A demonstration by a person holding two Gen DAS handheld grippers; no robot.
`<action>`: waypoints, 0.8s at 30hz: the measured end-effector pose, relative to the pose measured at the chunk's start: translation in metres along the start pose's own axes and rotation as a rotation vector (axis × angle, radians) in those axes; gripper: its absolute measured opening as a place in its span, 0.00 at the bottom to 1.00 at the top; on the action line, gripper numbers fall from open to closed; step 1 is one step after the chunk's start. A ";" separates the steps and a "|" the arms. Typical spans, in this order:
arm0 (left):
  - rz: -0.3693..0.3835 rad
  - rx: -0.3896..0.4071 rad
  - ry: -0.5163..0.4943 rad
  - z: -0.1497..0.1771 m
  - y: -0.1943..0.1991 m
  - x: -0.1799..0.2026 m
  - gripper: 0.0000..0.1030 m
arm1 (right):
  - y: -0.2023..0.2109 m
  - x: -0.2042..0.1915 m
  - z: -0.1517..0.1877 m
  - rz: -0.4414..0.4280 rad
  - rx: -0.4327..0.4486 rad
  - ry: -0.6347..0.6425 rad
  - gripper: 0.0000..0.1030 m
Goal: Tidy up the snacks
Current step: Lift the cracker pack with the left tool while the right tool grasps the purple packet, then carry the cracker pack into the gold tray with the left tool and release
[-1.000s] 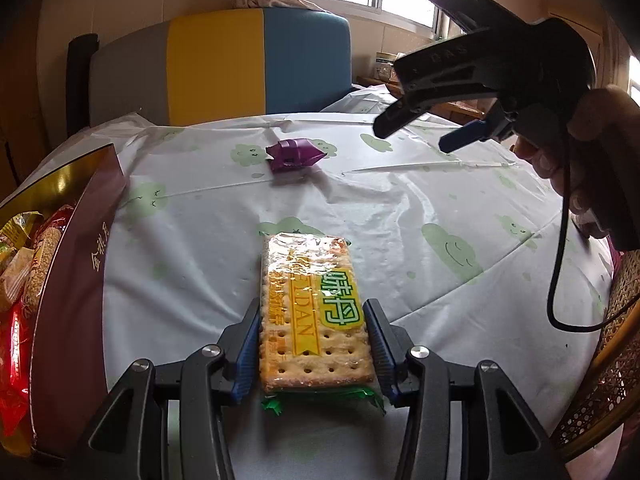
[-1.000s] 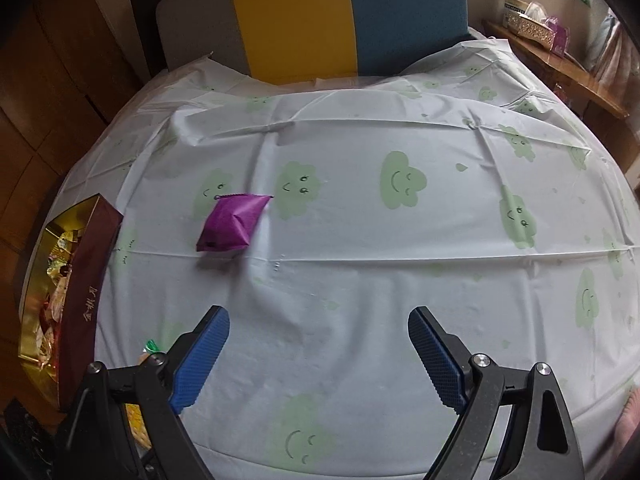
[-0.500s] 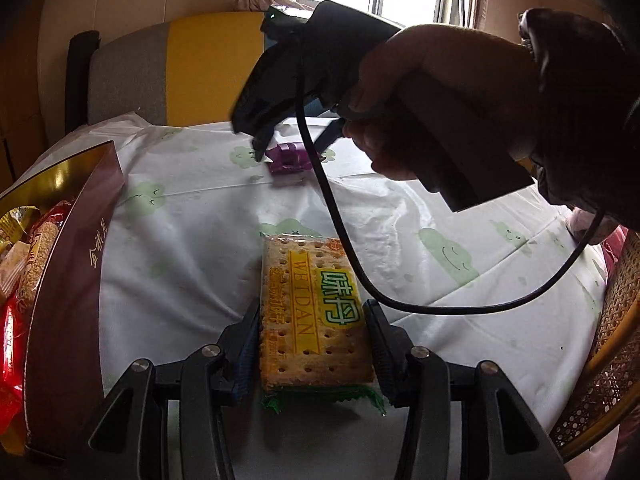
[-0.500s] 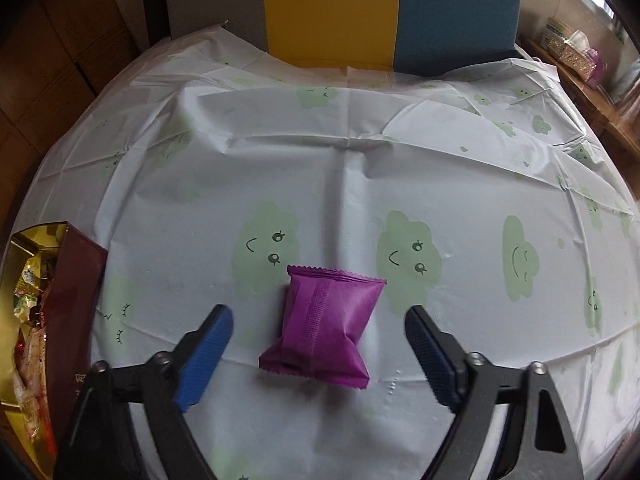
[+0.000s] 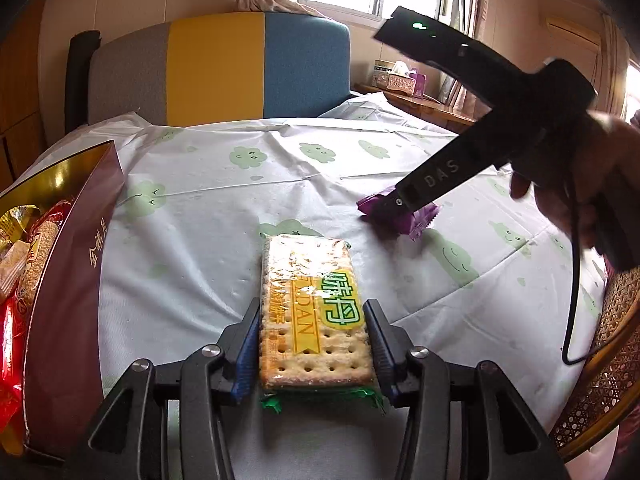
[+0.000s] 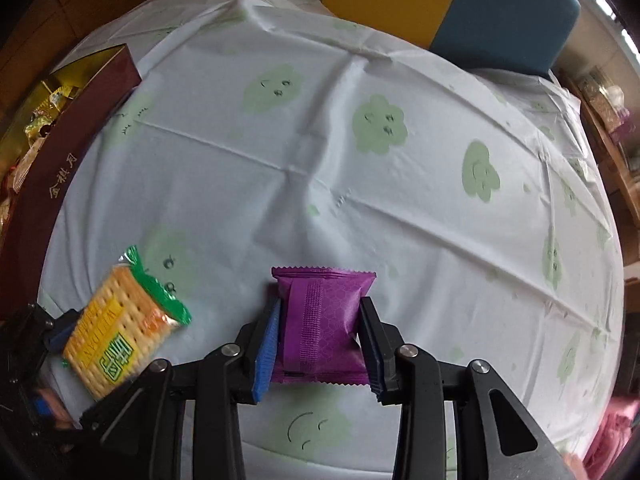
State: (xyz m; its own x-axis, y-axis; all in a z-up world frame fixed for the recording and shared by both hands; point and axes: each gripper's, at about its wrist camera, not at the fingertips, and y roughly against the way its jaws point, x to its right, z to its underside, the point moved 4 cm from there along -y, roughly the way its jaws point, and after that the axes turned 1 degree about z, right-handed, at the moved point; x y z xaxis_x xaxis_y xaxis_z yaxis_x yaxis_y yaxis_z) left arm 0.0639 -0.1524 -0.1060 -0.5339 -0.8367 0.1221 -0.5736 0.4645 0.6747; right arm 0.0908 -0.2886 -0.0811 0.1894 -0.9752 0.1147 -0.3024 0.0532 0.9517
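My left gripper [image 5: 312, 344] is shut on a yellow cracker packet [image 5: 310, 312] with green ends, held just above the tablecloth. The cracker packet also shows at the lower left of the right wrist view [image 6: 120, 328]. My right gripper [image 6: 318, 344] is shut on a purple snack pouch [image 6: 320, 320], its blue pads pressing both sides. In the left wrist view the right gripper [image 5: 394, 204] holds the purple pouch [image 5: 416, 218] low over the table, right of the crackers. A maroon and gold snack box [image 5: 68, 264] stands open at the left with several wrapped snacks inside.
The round table has a white cloth with green cloud faces [image 6: 380, 124]. The snack box shows at the upper left of the right wrist view [image 6: 76, 132]. A grey, yellow and blue chair back [image 5: 216, 68] stands behind the table. A wicker chair [image 5: 600, 380] is at the right.
My right gripper closed on the purple pouch and carried it from the far middle of the table nearer, to the right of the crackers. My left gripper kept hold of the crackers, barely moving.
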 end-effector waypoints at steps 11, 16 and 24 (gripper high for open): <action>-0.052 -0.022 -0.031 0.000 -0.001 0.006 0.48 | -0.003 -0.010 0.016 0.078 0.047 0.099 0.39; -0.070 -0.028 -0.039 -0.001 -0.002 0.007 0.47 | -0.002 -0.014 0.018 0.106 0.043 0.130 0.39; -0.079 -0.031 -0.048 -0.001 -0.002 0.008 0.47 | -0.010 -0.020 0.008 0.123 0.050 0.163 0.39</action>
State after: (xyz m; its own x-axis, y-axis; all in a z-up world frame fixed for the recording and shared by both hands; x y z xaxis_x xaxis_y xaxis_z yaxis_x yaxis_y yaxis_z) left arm 0.0614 -0.1609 -0.1058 -0.5170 -0.8553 0.0328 -0.5962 0.3874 0.7032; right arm 0.0827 -0.2715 -0.0952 0.2953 -0.9142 0.2777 -0.3782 0.1550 0.9127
